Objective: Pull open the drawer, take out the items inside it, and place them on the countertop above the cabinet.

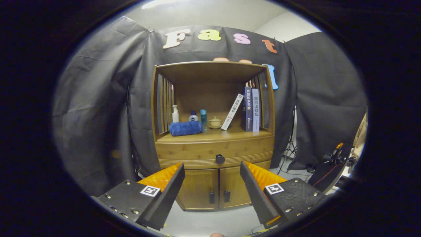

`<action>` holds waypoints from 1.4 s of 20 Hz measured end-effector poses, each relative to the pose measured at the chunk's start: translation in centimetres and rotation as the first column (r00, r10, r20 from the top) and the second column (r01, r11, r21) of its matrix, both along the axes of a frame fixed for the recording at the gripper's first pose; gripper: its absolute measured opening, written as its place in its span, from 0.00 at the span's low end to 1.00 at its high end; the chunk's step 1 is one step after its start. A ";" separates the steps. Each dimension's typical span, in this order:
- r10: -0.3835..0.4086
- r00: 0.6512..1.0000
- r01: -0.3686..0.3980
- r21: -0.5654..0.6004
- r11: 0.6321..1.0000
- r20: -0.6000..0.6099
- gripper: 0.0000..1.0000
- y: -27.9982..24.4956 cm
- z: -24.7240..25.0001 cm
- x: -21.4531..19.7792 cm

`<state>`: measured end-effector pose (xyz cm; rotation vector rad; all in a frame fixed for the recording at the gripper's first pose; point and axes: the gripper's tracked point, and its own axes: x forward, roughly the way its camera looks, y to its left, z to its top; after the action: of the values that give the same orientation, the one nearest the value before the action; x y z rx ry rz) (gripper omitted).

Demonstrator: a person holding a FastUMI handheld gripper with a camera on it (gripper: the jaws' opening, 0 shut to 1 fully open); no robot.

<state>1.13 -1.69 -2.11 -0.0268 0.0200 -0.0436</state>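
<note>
Jaws: the gripper (212, 171) is seen at the bottom of the frame with its jaws held wide apart; nothing is clamped between them, and they stand short of the cabinet.
Cabinet: a wooden cabinet (213, 131) is placed at the centre of the frame, against the black cloth wall, directly ahead of the jaws.
Drawer: the drawer (197, 152) is seen closed, just below the tabletop; its round dark knob (220, 159) sits in the gap between the two jaw tips, beyond them.
Doors: two lower doors (215, 192), each with a small dark handle, are seen closed beneath the drawer.
Tabletop: the tabletop (213, 135) above the drawer is roofed by an open shelf frame with slatted sides.
Left of tabletop: a rolled blue towel (185, 128) is laid in front; behind it stand a white pump bottle (175, 114), a small blue-capped bottle (193, 116) and a slim blue bottle (204, 118).
Middle of tabletop: a small lidded tan pot (215, 122) is set on a saucer.
Right of tabletop: a white book (232, 112) is leaned against two upright books (252, 110).
Lower right of frame: dark equipment with an orange part (332, 158) is seen on the floor.
</note>
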 end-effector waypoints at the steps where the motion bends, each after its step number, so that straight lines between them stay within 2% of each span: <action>1: -0.001 1.000 0.001 0.003 1.000 0.004 1.00 -0.2 0.0 0.3; 5: -0.023 1.000 0.023 0.019 1.000 -0.006 1.00 -0.9 -1.0 2.9; 12: -0.014 0.998 0.013 -0.026 1.000 -0.058 1.00 -1.4 -7.0 10.3; 17: 0.035 0.996 -0.036 -0.012 0.999 -0.082 1.00 -0.1 -11.0 16.1; 22: 0.131 0.985 -0.131 0.006 0.991 -0.110 1.00 2.9 -13.9 21.1; 28: 0.133 0.987 -0.133 0.013 0.991 -0.086 1.00 4.0 -14.8 23.6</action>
<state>24.70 2.28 -16.88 -0.0230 0.1056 0.0913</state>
